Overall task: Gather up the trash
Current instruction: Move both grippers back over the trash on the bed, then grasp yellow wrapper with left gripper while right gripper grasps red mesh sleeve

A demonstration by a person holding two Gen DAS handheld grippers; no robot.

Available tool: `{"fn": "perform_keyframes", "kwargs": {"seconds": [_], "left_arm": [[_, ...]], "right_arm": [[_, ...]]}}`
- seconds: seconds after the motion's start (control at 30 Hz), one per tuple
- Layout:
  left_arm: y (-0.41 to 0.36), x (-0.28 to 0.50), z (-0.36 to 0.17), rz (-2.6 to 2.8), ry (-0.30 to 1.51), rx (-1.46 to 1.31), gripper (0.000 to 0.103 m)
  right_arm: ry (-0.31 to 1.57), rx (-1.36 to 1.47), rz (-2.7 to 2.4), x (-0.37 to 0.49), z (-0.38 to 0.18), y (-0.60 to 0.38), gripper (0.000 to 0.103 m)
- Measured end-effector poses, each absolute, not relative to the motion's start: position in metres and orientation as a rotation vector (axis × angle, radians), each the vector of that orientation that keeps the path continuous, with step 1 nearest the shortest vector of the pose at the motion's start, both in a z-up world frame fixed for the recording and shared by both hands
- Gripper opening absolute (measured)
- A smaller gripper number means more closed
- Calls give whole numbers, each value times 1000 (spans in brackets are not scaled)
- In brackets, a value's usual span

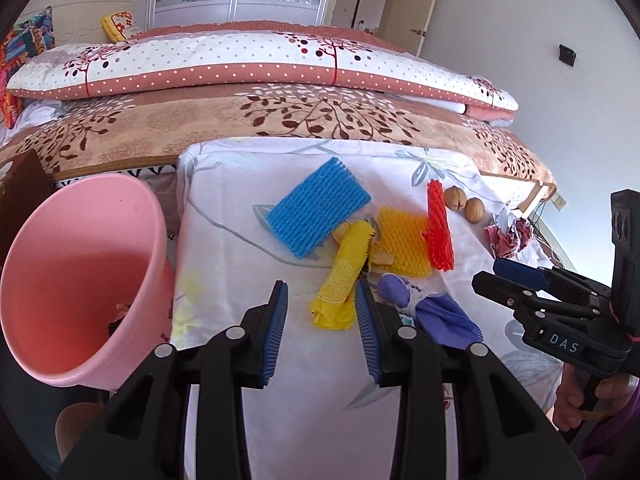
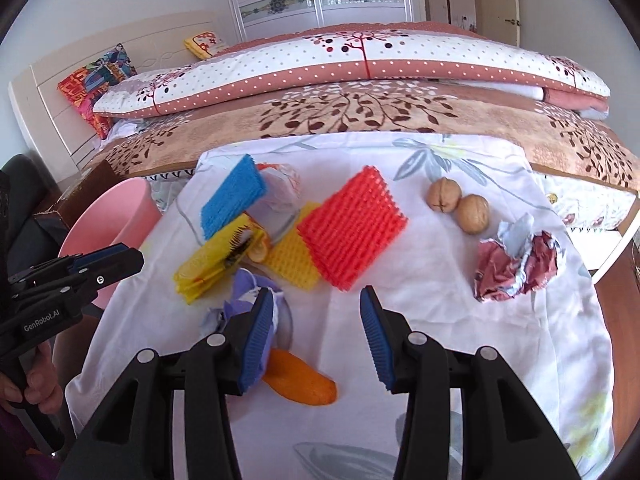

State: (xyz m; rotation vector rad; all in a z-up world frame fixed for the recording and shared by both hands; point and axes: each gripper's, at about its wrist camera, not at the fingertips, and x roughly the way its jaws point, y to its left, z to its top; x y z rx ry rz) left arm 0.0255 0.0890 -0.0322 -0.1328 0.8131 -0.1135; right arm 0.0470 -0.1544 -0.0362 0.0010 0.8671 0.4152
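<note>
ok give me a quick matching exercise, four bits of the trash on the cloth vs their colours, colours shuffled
Things:
1. foam net nearest the bin
2. foam net standing up beside the walnuts
3. crumpled wrapper close to the left tool
4. peel lying near the right tool

Colours:
A. orange
B. yellow
C. blue
D. red

Pairs: 1-C, 2-D, 3-B, 4-A

Black hand-held gripper [image 1: 322,292], blue ribbed pads [image 1: 276,336]
</note>
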Motion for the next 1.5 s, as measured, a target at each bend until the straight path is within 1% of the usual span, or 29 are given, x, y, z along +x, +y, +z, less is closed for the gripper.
{"fn": "perform_keyframes", "kwargs": {"seconds": [0.2,0.33,0.43,0.63,0.83,0.97,1.17,1.33,1.4,1.43,1.47,1.5], "left_arm": [[77,56,-50,-123,888,-92,35],[74,72,-62,-116,928,-69,35],[74,77,-70,-129,959,-97,35],[69,71,-75,-152,948,-109,34],[68,62,-68,-155,913,-117,9],[67,51,-56,-157,867,-104,8],[68,39,-46,-176,837,-119,8],[72,32,-41,-179,823,-137,8],[74,31,-39,-179,818,-141,8],[75,31,-39,-179,816,-143,8],[75,30,-39,-180,815,-146,8],[76,30,-39,-179,815,-149,8]], "right_arm": [[867,28,401,51,-39,-169,45],[871,48,399,54,-41,-175,49],[878,53,404,57,-43,-174,50],[890,55,414,63,-46,-168,51],[880,55,418,69,-42,-159,54],[866,69,417,77,-36,-150,58],[855,80,395,96,-31,-129,59],[875,74,333,110,-38,-121,59],[897,86,318,114,-44,-124,55],[912,90,314,115,-47,-126,46],[929,94,313,116,-50,-128,34],[942,100,314,116,-52,-131,26]]}}
